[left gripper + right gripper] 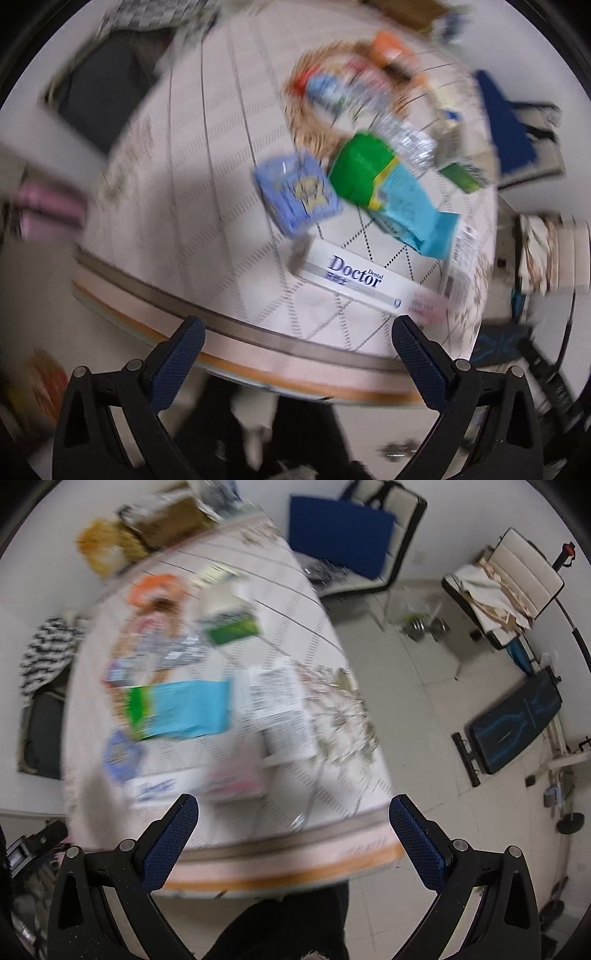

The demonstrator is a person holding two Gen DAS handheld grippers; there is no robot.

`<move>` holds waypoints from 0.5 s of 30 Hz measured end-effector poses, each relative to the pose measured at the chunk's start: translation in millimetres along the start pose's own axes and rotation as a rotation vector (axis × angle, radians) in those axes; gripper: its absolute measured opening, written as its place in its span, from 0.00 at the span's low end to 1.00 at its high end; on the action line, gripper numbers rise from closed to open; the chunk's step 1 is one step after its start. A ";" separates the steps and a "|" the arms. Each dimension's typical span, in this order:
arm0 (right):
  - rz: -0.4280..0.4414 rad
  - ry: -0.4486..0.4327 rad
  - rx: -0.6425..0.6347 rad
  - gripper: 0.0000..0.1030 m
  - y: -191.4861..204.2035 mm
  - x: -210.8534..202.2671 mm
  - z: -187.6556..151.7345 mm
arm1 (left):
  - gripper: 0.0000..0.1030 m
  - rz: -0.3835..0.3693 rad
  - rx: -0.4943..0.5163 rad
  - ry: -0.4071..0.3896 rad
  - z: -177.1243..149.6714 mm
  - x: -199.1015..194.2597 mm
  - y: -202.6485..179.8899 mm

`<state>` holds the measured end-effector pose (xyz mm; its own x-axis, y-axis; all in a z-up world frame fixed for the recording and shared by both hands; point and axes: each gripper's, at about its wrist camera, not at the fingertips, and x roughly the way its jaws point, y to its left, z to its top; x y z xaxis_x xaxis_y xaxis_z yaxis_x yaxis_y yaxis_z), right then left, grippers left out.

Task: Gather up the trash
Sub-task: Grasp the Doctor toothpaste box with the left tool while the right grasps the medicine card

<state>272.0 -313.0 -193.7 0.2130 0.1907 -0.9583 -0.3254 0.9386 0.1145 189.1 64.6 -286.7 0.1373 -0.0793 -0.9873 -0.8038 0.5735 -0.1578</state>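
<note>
Both views are motion-blurred. On the patterned tablecloth (184, 206) lie a white "Doctor" toothpaste box (365, 286), a green and light-blue wrapper (388, 184), a small blue packet (299, 192), a crinkled silver wrapper (406, 136) and a woven basket (332, 107) holding more packaging. My left gripper (297, 326) hangs open above the table's near edge, just short of the toothpaste box. My right gripper (293, 805) is open too, empty, over the near edge. In the right wrist view the blue-green wrapper (181, 709), a white printed box (284, 709) and the toothpaste box (159, 788) show.
A green box (232, 627) and an orange item (159, 585) sit farther back on the table (295, 853). On the floor to the right are chairs (509, 587), a blue panel (340, 539), a black weight bench (517, 723) and dumbbells (424, 627). A dark bag (99, 96) lies to the left.
</note>
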 end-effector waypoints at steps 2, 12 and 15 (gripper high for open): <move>-0.004 0.058 0.008 1.00 -13.5 37.1 19.9 | 0.99 -0.051 -0.146 0.100 4.4 35.5 -10.1; 0.043 0.205 -0.061 1.00 -33.8 136.9 77.8 | 0.58 -0.158 -0.566 0.235 0.7 118.6 -47.4; 0.070 0.215 -0.097 1.00 -19.8 153.3 83.5 | 0.56 -0.014 -0.315 0.184 -1.4 97.6 -61.8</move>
<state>388.1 -278.3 -321.0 -0.0107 0.1789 -0.9838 -0.4218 0.8912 0.1667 251.4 20.3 -373.3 0.0662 -0.2473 -0.9667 -0.9454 0.2943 -0.1401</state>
